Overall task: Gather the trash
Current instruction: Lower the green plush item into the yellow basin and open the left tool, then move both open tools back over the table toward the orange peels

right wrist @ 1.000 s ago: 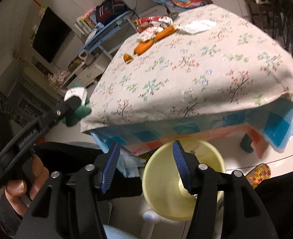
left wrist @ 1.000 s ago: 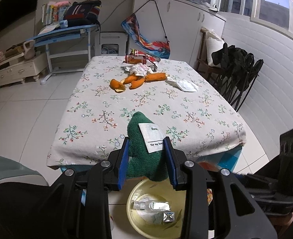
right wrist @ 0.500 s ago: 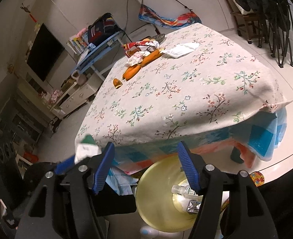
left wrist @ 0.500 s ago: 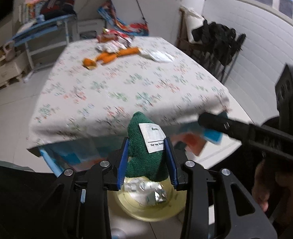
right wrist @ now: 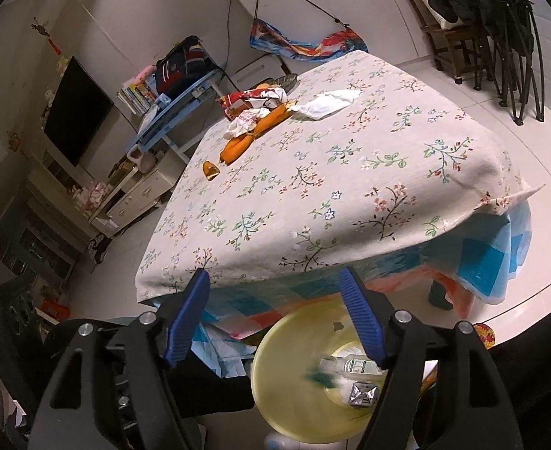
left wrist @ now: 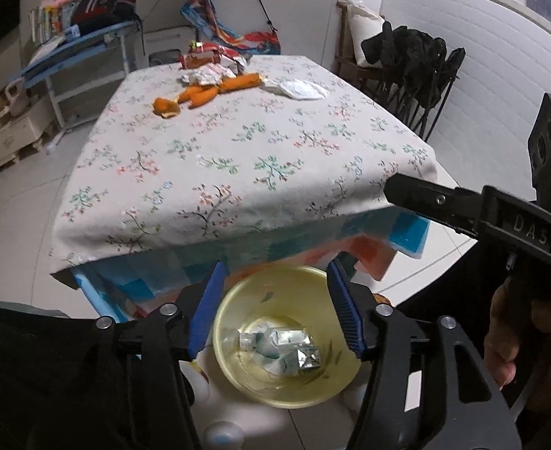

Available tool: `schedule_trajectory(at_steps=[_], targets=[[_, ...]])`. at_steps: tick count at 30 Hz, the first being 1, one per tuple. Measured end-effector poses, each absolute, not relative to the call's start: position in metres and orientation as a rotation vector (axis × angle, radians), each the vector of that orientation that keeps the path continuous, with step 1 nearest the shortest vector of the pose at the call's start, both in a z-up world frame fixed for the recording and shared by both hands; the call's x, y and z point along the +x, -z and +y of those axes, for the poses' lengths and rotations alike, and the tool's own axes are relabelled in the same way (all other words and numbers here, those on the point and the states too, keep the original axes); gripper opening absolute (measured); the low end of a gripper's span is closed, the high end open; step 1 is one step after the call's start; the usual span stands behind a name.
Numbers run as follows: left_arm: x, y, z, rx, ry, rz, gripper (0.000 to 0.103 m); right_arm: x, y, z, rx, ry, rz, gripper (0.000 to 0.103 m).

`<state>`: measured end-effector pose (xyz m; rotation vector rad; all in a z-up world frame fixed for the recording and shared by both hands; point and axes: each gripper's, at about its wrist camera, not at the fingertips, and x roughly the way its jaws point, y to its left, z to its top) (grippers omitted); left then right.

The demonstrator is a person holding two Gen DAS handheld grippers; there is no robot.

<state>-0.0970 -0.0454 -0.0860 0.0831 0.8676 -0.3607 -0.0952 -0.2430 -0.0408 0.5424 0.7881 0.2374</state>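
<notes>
1. Left wrist view: the left gripper hung over the yellow bin, its jaws just opened and standing apart with nothing between them. A bottle and foil wrappers already lay inside the bin. Carrot pieces, orange peel, crumpled tissue and red wrappers were still left at 12 o'clock on the far end of the table. At 3 o'clock the right gripper's side read "DAS".

2. Right wrist view: the right gripper also had its jaws just widened, apart and empty, with the bin at 6 o'clock. A green blur showed inside it. The bottle's label was unreadable.
</notes>
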Motion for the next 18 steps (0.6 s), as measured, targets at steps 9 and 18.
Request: schedule_trajectory(at_steps=[9, 18], targets=[[-0.099, 0.074, -0.038, 0.103, 0.273, 0.775, 0.067, -0.095, 0.04, -0.245, 0.534, -0.224, 0.778, 0.072], [-0.096, 0.069, -0.029, 0.084, 0.213, 0.744, 0.07, -0.096, 0.038, -0.242, 0.496, -0.223, 0.769, 0.073]])
